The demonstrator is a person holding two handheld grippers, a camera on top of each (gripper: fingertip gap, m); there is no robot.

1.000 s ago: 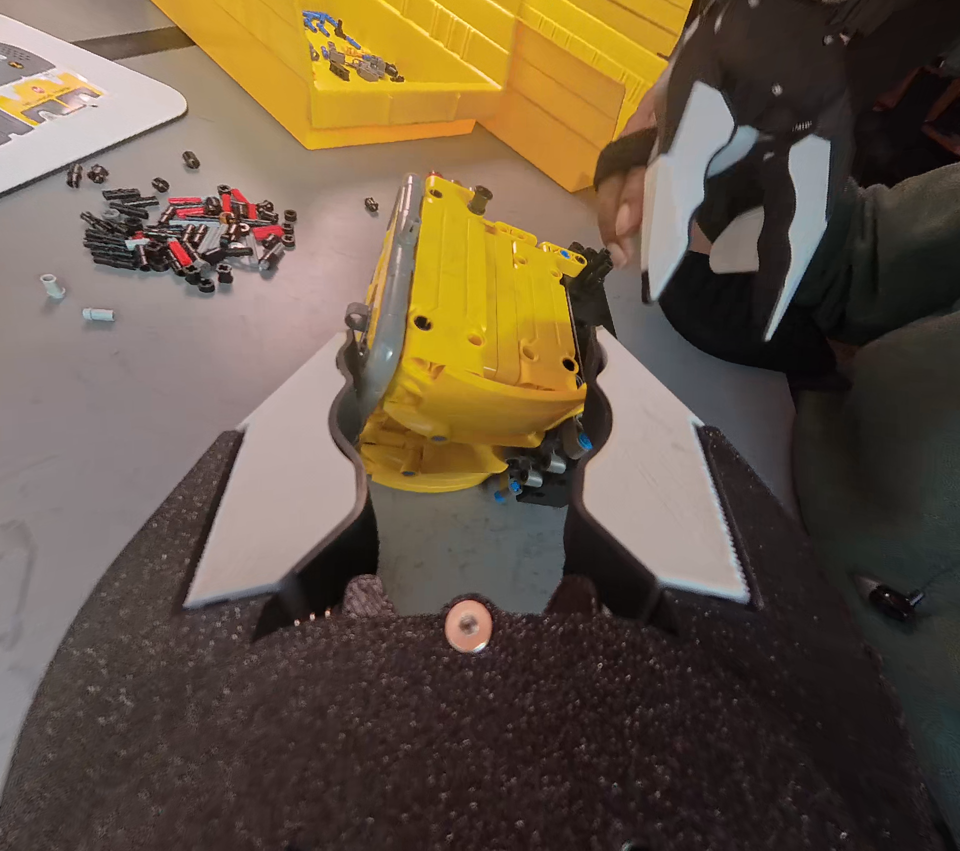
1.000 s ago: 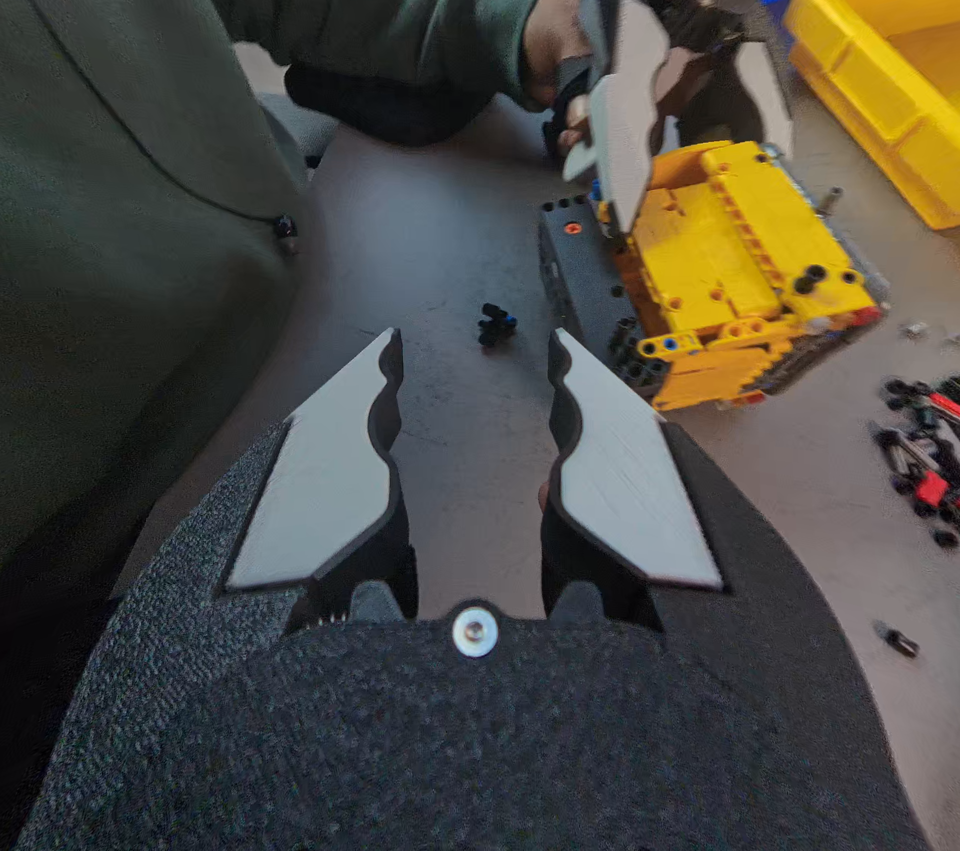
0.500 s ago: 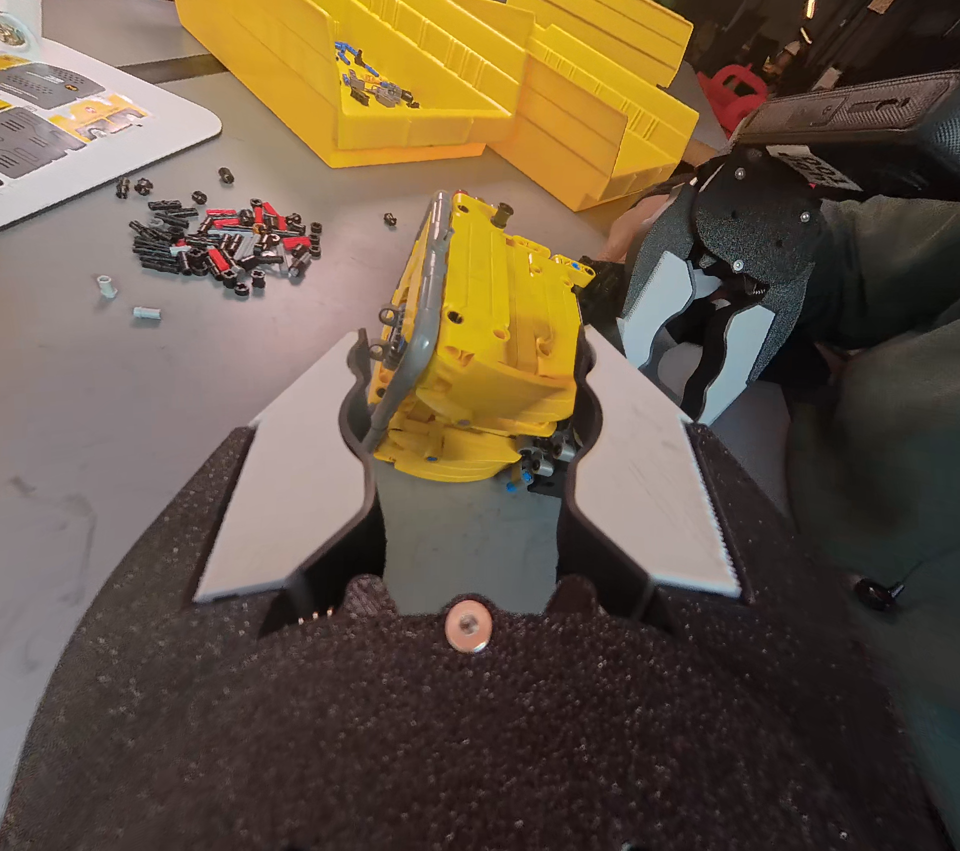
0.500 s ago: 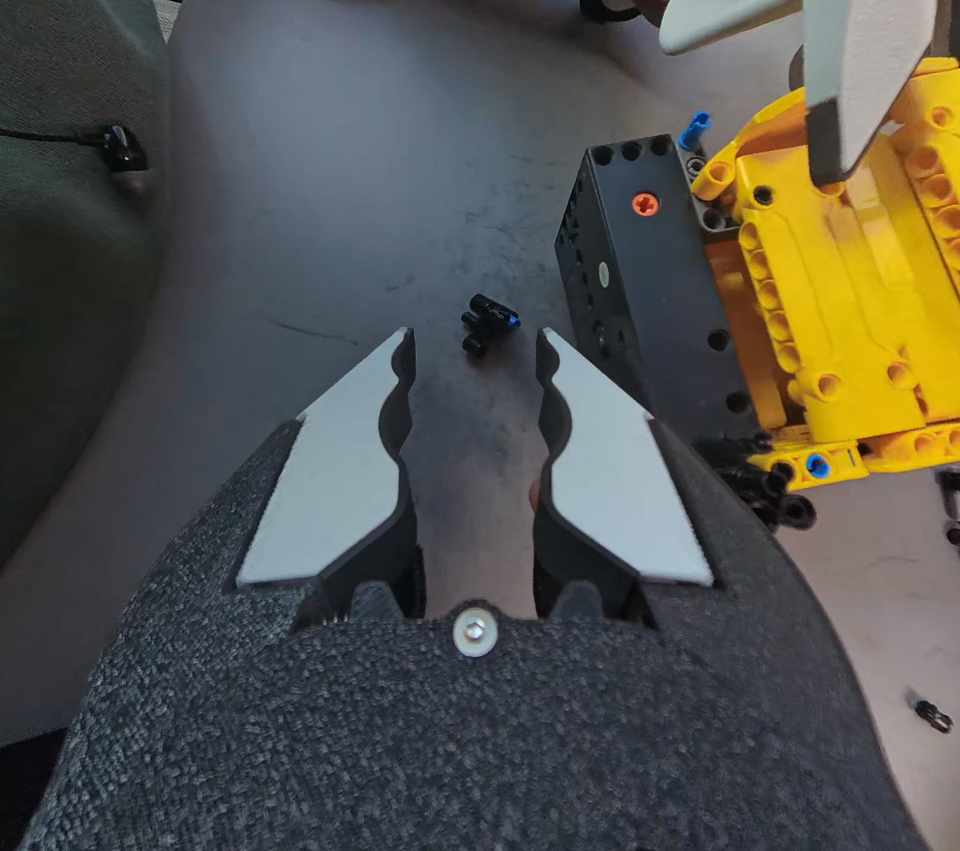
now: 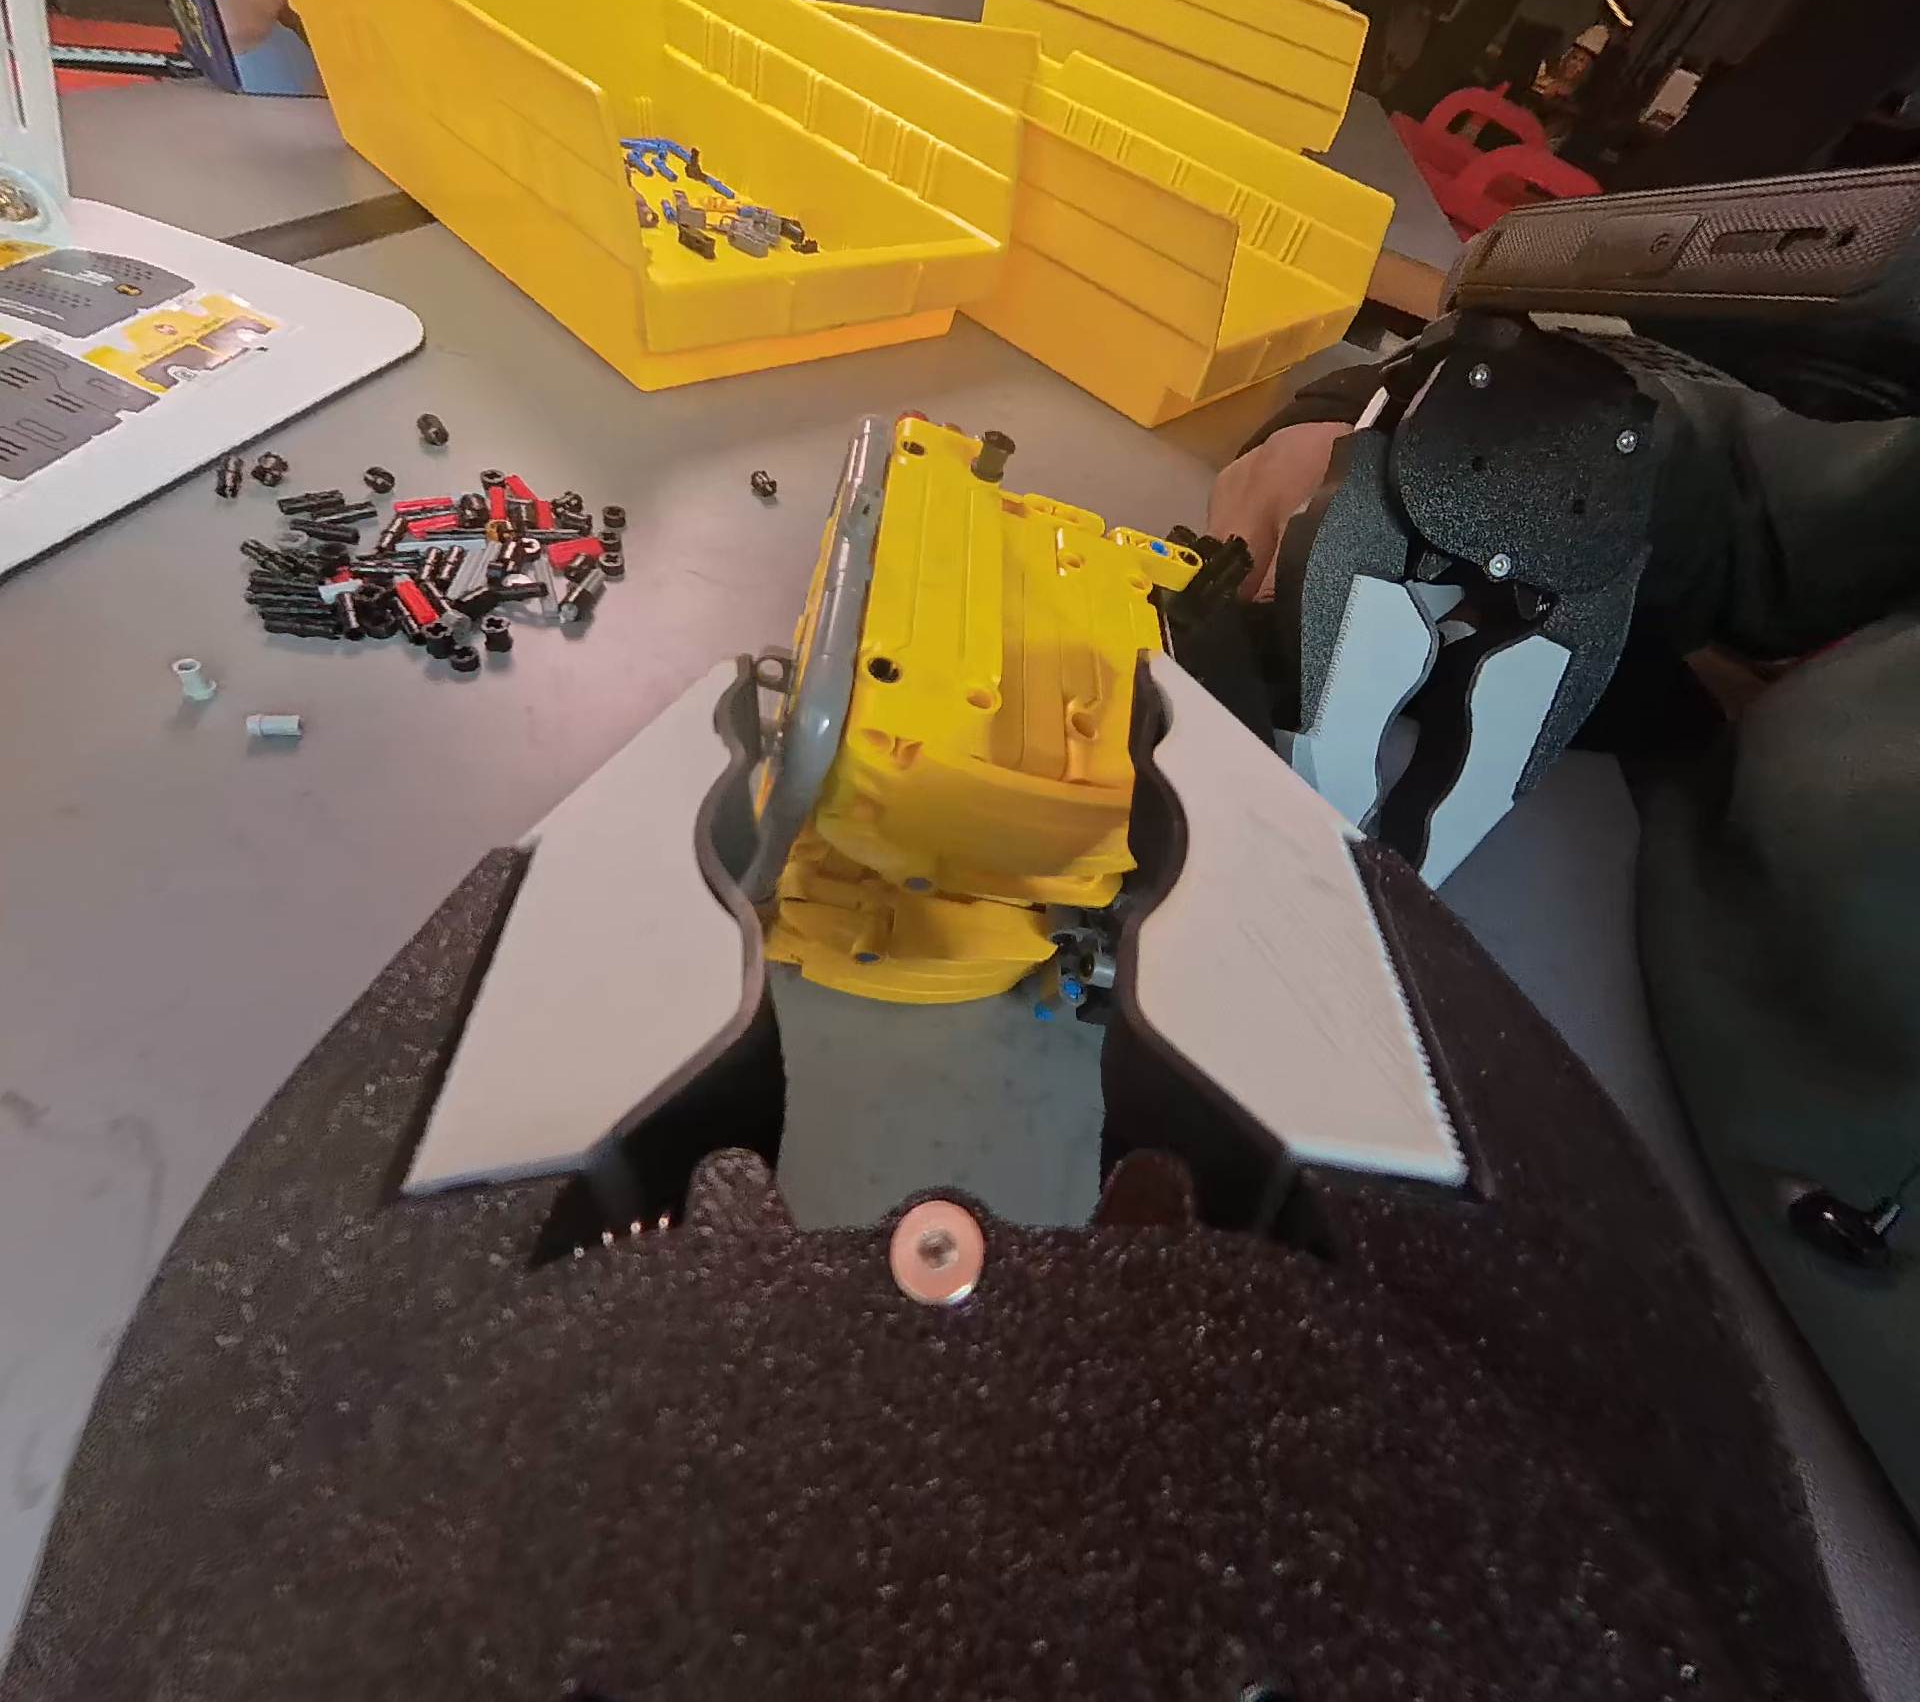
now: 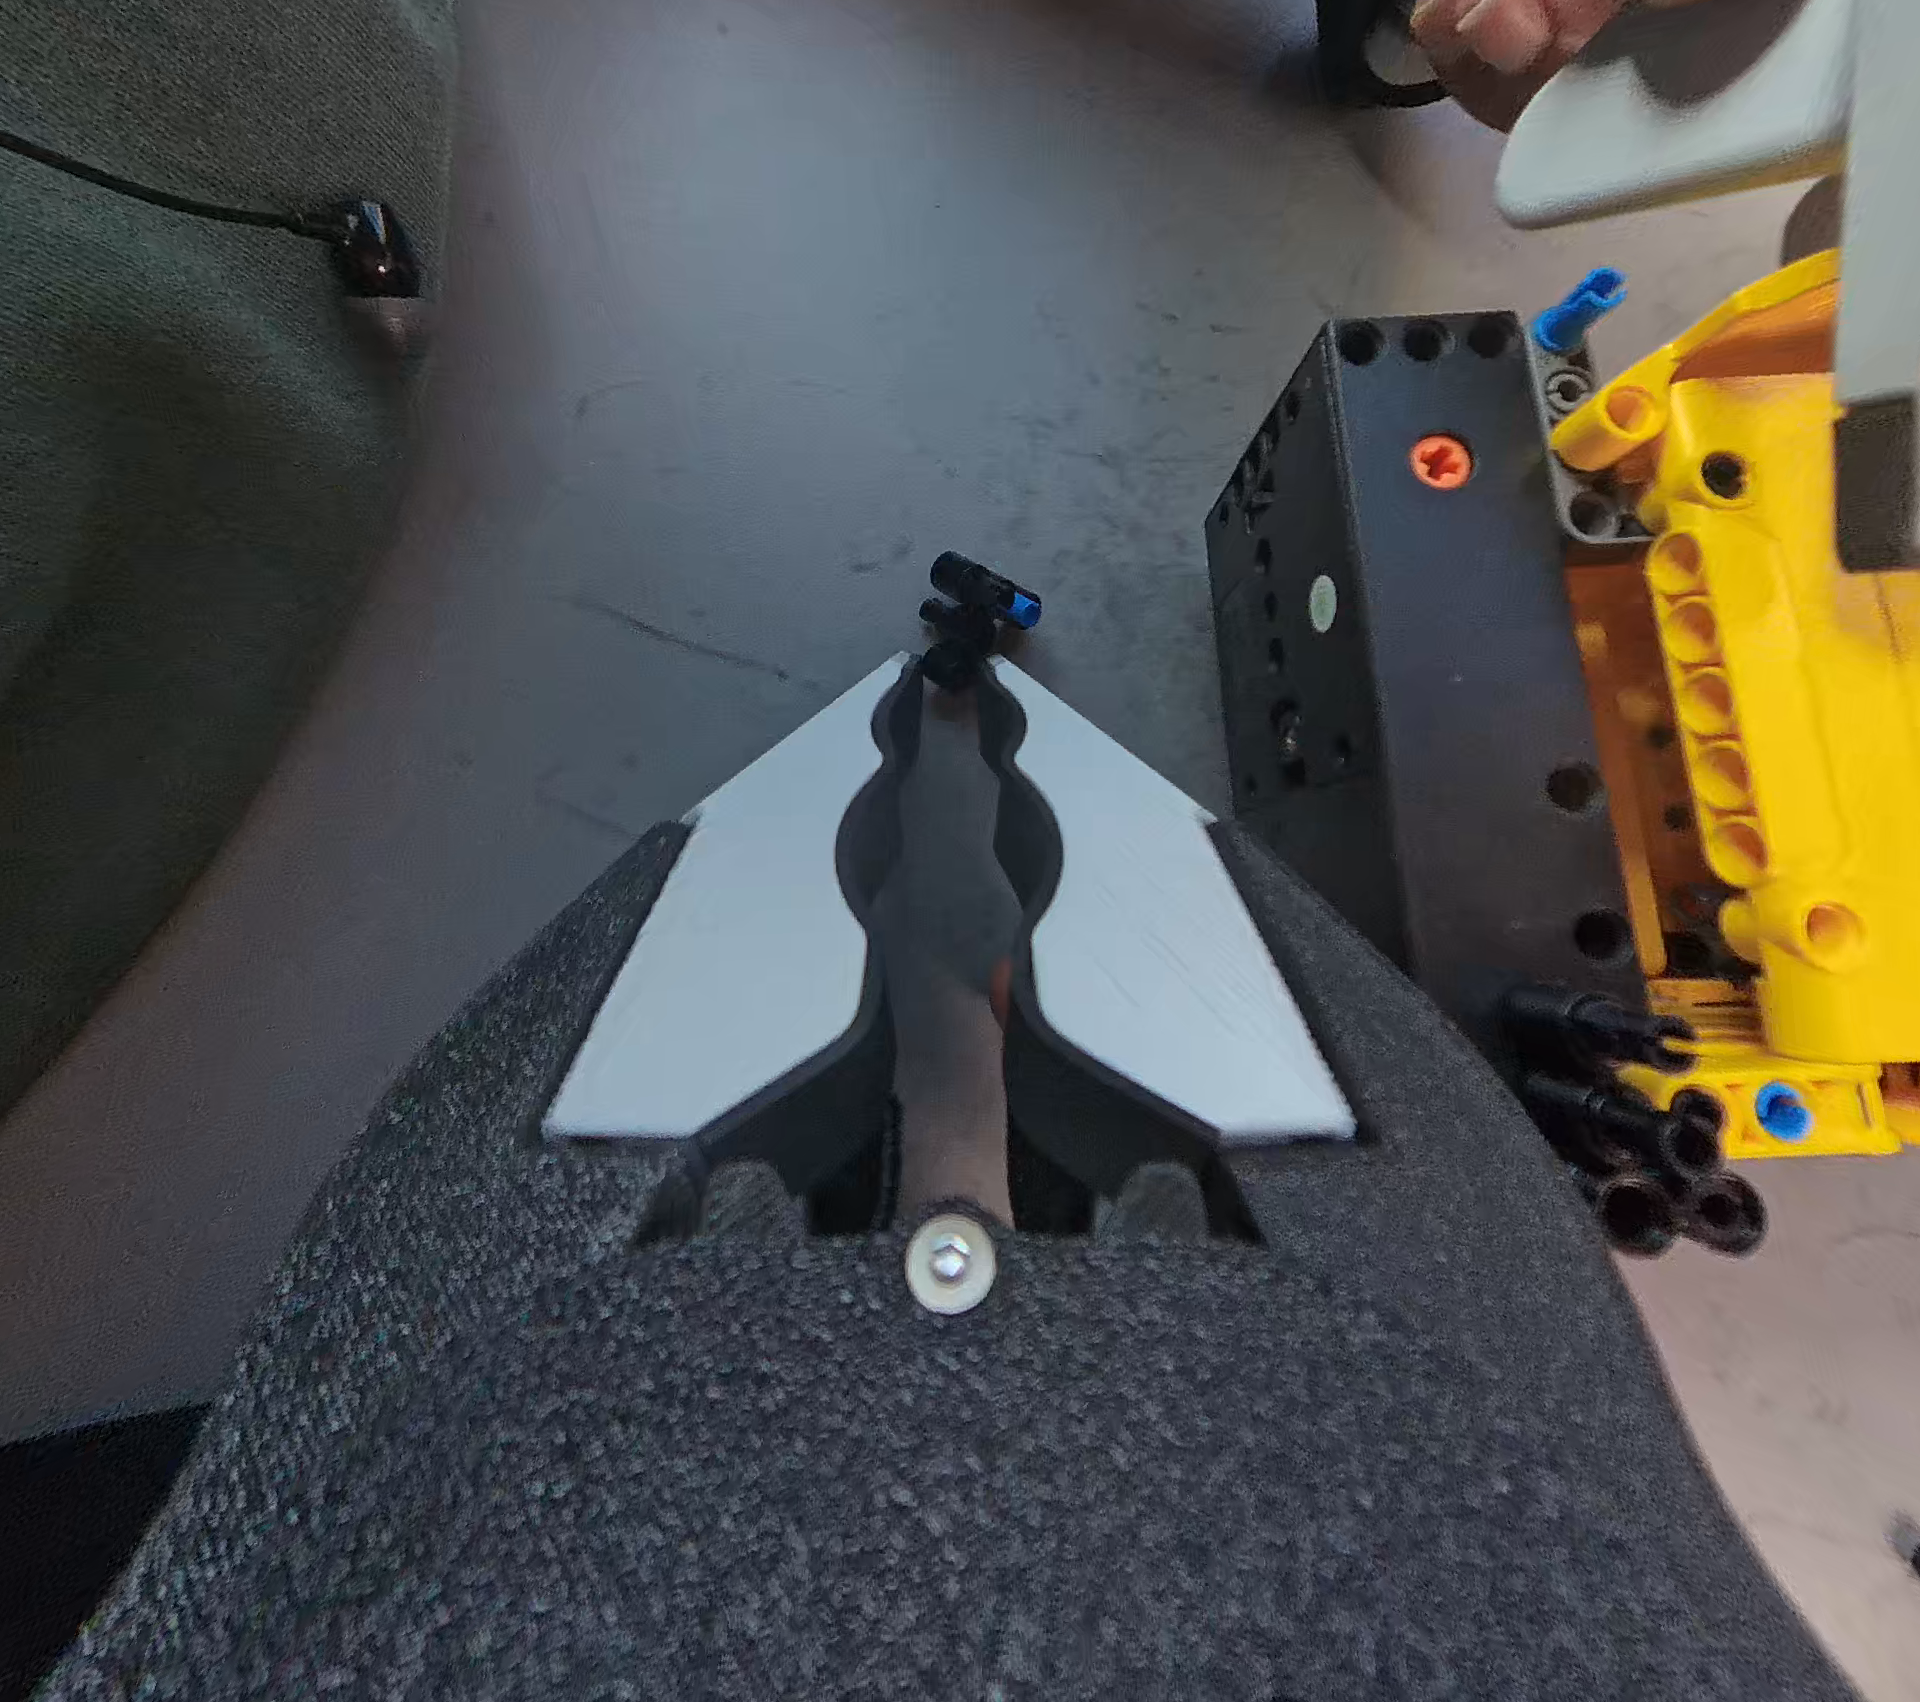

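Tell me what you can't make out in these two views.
- Left wrist view: the underside of the yellow brick model, hidden by its own body and the left gripper.
- Right wrist view: whether the right gripper actually pinches the small black connector; the fingertips cover the contact.
- Parts in the yellow bin: too small.

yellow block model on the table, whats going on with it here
A person works two handheld grippers over a grey table. The left gripper is clamped on the yellow block model, which rests on the table. The right gripper has its fingertips pinched on a small black connector piece lying beside the model's black block.
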